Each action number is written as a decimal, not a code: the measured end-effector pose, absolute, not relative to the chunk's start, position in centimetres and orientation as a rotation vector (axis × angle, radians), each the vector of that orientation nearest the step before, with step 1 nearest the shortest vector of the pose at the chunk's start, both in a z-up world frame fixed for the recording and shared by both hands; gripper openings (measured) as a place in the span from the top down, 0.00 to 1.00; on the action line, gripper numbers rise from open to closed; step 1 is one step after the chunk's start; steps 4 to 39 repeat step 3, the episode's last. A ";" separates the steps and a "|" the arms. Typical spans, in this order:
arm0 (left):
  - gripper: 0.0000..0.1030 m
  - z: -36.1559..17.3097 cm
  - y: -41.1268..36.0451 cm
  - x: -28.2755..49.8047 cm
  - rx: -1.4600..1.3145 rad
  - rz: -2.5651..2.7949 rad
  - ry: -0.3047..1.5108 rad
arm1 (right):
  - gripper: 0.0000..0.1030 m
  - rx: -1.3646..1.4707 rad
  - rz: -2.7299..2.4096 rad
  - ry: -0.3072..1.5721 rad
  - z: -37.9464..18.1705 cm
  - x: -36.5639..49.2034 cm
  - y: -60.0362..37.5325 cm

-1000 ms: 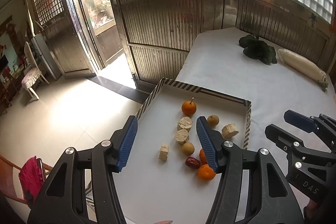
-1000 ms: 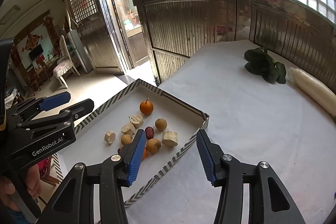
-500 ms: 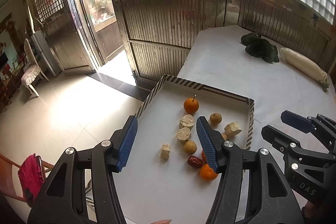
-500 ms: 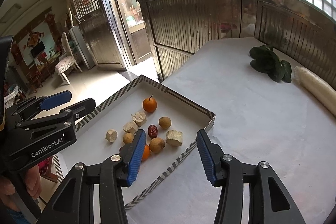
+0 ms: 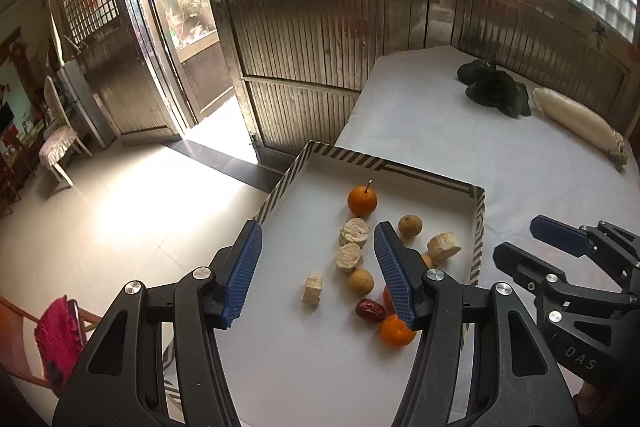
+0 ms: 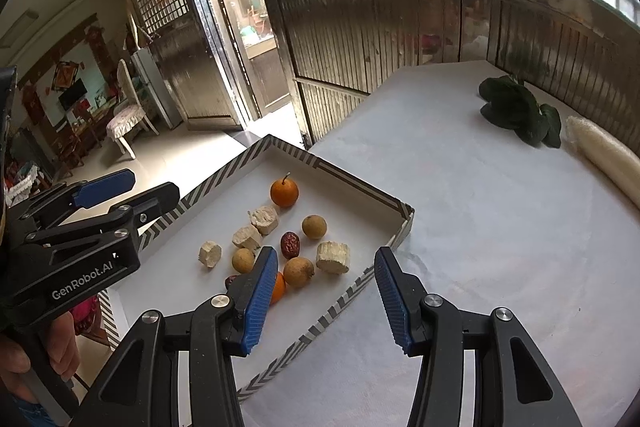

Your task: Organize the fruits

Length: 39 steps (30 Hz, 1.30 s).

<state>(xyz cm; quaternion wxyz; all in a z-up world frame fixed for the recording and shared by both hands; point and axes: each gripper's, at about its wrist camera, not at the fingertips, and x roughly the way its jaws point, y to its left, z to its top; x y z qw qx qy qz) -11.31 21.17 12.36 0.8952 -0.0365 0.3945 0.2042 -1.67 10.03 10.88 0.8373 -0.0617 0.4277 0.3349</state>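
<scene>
A shallow tray with a striped rim [image 5: 478, 239] sits at the left edge of the white table. It holds a stemmed orange [image 5: 361, 201], a second orange [image 5: 396, 331], brown longans [image 5: 360, 281], a red date [image 5: 370, 310] and several pale cut chunks [image 5: 353, 231]. My left gripper [image 5: 318, 233] hangs open above the tray with nothing between its blue pads. My right gripper [image 6: 326, 255] is open over the tray's near right rim [image 6: 352, 183], also empty. The same stemmed orange [image 6: 284, 192] and a date [image 6: 290, 243] show in the right wrist view.
Dark green leaves [image 5: 494, 89] and a long white radish [image 5: 576, 123] lie at the far right of the table. Wooden slatted doors stand behind it. Left of the table the floor drops away, with an open doorway and a chair [image 5: 56, 143].
The right wrist view has crept slightly forward and up over the table. Both grippers keep the same opening, and no fruit has moved.
</scene>
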 end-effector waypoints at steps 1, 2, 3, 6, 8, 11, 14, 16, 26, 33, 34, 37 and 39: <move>0.43 12.4 21.0 -11.2 -0.070 0.420 0.819 | 0.53 -0.125 0.702 0.906 10.8 -1.6 9.7; 0.43 12.4 20.7 -11.1 -0.066 0.411 0.821 | 0.53 -0.122 0.697 0.906 10.7 -1.6 9.4; 0.43 12.4 20.4 -10.9 -0.066 0.398 0.824 | 0.53 -0.117 0.687 0.908 10.7 -1.5 9.0; 0.43 12.4 20.4 -10.9 -0.066 0.398 0.824 | 0.53 -0.117 0.687 0.908 10.7 -1.5 9.0; 0.43 12.4 20.4 -10.9 -0.066 0.398 0.824 | 0.53 -0.117 0.687 0.908 10.7 -1.5 9.0; 0.43 12.4 20.4 -10.9 -0.066 0.398 0.824 | 0.53 -0.117 0.687 0.908 10.7 -1.5 9.0; 0.43 12.4 20.4 -10.9 -0.066 0.398 0.824 | 0.53 -0.117 0.687 0.908 10.7 -1.5 9.0; 0.43 12.4 20.4 -10.9 -0.066 0.398 0.824 | 0.53 -0.117 0.687 0.908 10.7 -1.5 9.0; 0.43 12.4 20.4 -10.9 -0.066 0.398 0.824 | 0.53 -0.117 0.687 0.908 10.7 -1.5 9.0; 0.43 12.4 20.4 -10.9 -0.066 0.398 0.824 | 0.53 -0.117 0.687 0.908 10.7 -1.5 9.0; 0.43 12.4 20.4 -10.9 -0.066 0.398 0.824 | 0.53 -0.117 0.687 0.908 10.7 -1.5 9.0; 0.43 12.4 20.4 -10.9 -0.066 0.398 0.824 | 0.53 -0.117 0.687 0.908 10.7 -1.5 9.0; 0.43 12.4 20.4 -10.9 -0.066 0.398 0.824 | 0.53 -0.117 0.687 0.908 10.7 -1.5 9.0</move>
